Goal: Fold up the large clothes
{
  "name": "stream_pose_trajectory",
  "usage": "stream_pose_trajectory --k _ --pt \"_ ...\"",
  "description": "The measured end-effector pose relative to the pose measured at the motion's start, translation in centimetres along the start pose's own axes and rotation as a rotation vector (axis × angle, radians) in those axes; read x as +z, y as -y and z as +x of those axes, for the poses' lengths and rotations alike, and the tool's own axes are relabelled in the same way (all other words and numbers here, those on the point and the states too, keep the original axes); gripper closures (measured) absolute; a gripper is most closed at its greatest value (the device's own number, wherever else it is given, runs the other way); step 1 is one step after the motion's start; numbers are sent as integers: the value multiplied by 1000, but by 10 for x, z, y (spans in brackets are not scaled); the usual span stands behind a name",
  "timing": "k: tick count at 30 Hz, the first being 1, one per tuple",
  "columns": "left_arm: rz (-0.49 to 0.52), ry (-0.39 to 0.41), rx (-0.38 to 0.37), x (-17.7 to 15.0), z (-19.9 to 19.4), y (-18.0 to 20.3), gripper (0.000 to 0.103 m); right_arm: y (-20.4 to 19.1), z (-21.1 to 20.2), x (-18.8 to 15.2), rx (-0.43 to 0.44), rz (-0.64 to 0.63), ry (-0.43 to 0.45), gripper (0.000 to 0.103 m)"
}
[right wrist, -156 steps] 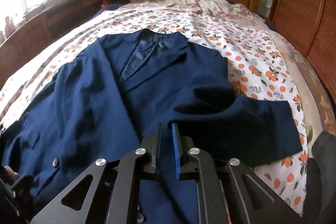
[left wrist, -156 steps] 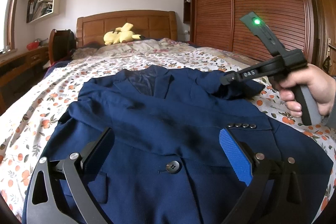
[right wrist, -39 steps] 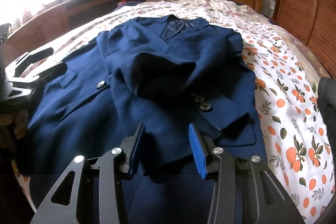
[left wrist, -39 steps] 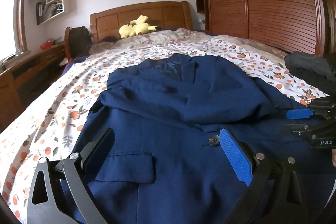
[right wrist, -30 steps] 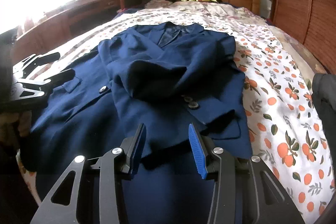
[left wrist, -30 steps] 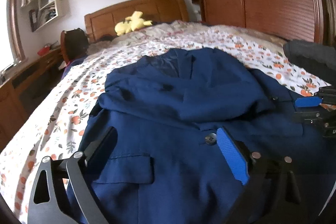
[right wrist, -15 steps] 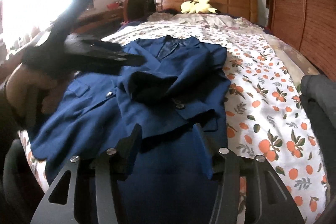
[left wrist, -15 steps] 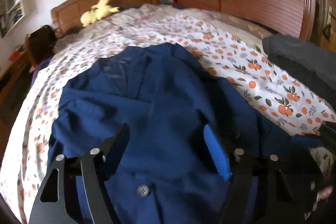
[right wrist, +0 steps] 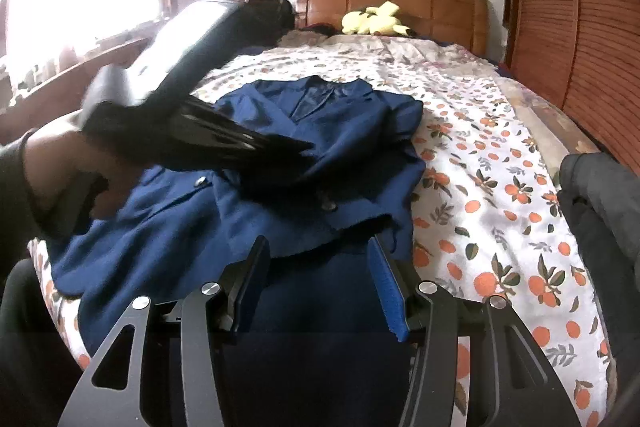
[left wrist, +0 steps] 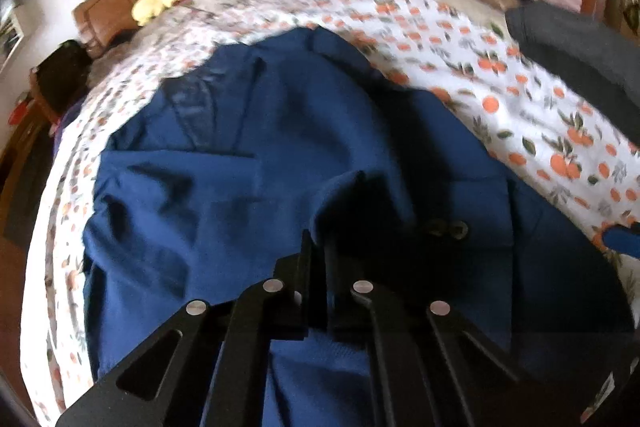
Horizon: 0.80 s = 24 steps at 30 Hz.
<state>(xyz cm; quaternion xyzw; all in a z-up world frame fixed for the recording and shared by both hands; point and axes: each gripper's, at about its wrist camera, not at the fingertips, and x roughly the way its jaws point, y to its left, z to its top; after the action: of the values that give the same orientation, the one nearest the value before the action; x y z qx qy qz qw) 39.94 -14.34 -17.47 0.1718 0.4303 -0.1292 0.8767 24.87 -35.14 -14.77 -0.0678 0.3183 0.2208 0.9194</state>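
A navy blue jacket [left wrist: 240,187] lies face up on the bed, both sleeves folded across its chest. My left gripper [left wrist: 318,251] points steeply down at the jacket's middle. Its jaws are shut on the edge of the folded sleeve, just left of the cuff buttons [left wrist: 448,229]. In the right wrist view the left gripper [right wrist: 308,147] shows as a blurred black shape over the jacket [right wrist: 340,131], with a hand [right wrist: 60,179] on its handle. My right gripper [right wrist: 320,275] stands open over the jacket's lower hem, with cloth lying between its fingers but not pinched.
The bed sheet [right wrist: 480,187] is white with an orange print. A dark grey garment [right wrist: 600,211] lies at the bed's right edge. A yellow plush toy [right wrist: 372,17] rests by the wooden headboard [right wrist: 420,3]. A slatted wardrobe [right wrist: 580,7] stands to the right.
My left gripper has swung in over the jacket's middle, tilted down and closed from wide open onto the folded sleeve. My right gripper drew back slightly and stays open.
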Motion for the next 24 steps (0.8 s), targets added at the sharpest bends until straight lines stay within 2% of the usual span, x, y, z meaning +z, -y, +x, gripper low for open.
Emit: stream_pose_trajectory --k 5,11,14,18,24 --pt "-43 131 39 -14 -54 -19 100 -2 2 7 -17 -1 9 54" --pt "-86 232 66 -44 -101 -35 100 -10 14 15 -47 -8 1 54" --pt "-116 260 87 -72 -113 -40 100 -14 22 20 -58 -11 -4 54" --pt "-180 262 44 -106 -116 -45 100 -19 31 24 -56 -15 -13 54" --pt "-214 239 -14 -141 -116 -36 95 -26 40 28 -52 -13 -20 54"
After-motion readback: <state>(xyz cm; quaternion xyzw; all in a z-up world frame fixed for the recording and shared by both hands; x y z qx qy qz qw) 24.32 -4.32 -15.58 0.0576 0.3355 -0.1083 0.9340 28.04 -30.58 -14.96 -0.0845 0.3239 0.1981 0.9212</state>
